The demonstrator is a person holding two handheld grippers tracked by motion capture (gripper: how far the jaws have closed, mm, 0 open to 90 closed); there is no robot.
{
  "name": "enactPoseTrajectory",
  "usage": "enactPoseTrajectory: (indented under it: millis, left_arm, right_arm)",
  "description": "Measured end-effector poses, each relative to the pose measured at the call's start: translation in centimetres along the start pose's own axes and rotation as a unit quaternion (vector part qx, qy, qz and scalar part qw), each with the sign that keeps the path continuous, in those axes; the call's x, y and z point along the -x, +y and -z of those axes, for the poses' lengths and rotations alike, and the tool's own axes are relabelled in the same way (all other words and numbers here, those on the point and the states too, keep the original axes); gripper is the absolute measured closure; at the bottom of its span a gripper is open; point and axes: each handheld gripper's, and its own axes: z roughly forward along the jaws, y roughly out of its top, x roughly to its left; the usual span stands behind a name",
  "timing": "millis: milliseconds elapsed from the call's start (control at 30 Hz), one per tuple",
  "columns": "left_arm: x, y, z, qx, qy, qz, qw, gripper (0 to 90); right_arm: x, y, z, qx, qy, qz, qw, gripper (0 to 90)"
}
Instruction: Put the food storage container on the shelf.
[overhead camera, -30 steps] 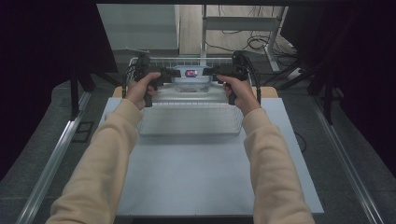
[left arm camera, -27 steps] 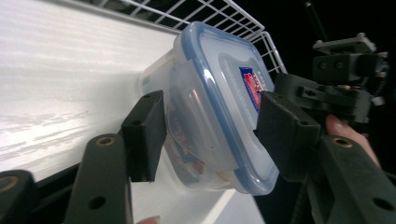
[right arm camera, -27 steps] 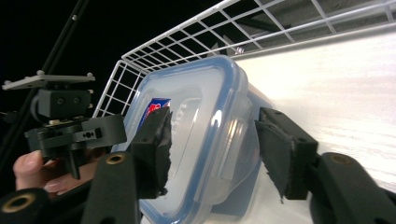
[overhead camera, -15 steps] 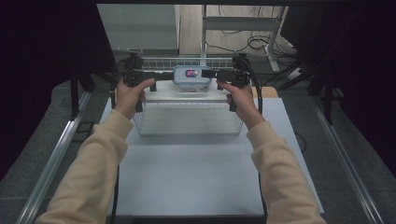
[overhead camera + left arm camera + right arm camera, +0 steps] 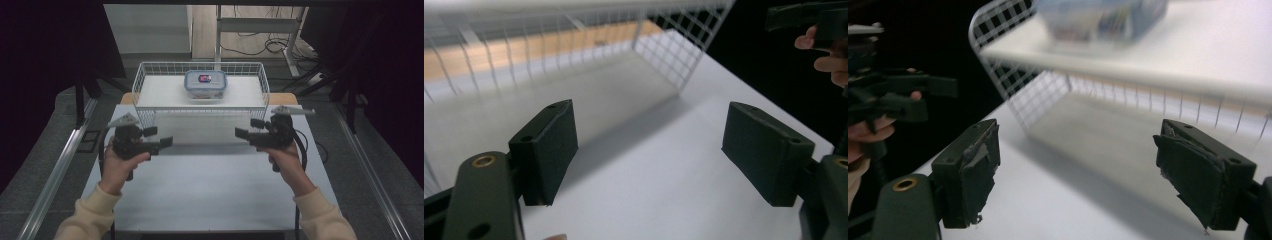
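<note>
Between the jaws of the left gripper (image 5: pixel 159 140) nothing is being held; the jaws are being kept wide apart over the bare table (image 5: pixel 210 195), at lower left of the high view. Those of the right gripper (image 5: pixel 249 130), at centre right, have just been closing slightly but are likewise being held wide, with nothing between them. Both grippers are being pointed inward toward each other. Beyond them, at upper centre, a lidded box (image 5: pixel 205 84) is being carried inside the wire basket (image 5: pixel 145 75).
</note>
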Motion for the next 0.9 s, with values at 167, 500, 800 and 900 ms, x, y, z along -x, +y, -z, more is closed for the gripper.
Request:
enactPoseTrajectory:
  millis: [167,500,800,900]
  left_arm:
    - [0.5,-4.6,-1.0,-0.035,0.000,-0.008,0.9994,21.3]
    - [-0.4,-10.3,-2.3,-0.088,0.022,0.008,0.9958,21.6]
    - [-0.4,-10.7,-2.2,-0.084,0.042,-0.001,0.9956,22.0]
    - [-0.4,-10.7,-2.3,-0.086,0.040,-0.002,0.9955,22.0]
  right_arm:
    - [-0.5,-4.8,1.7,-0.018,-0.007,0.017,0.9997,18.6]
    - [0.3,-14.0,1.8,-0.094,-0.046,0.026,0.9942,20.1]
    - [0.5,-14.5,1.7,-0.097,-0.058,0.032,0.9931,20.3]
    - [0.8,-14.4,1.9,-0.090,-0.058,0.025,0.9939,20.6]
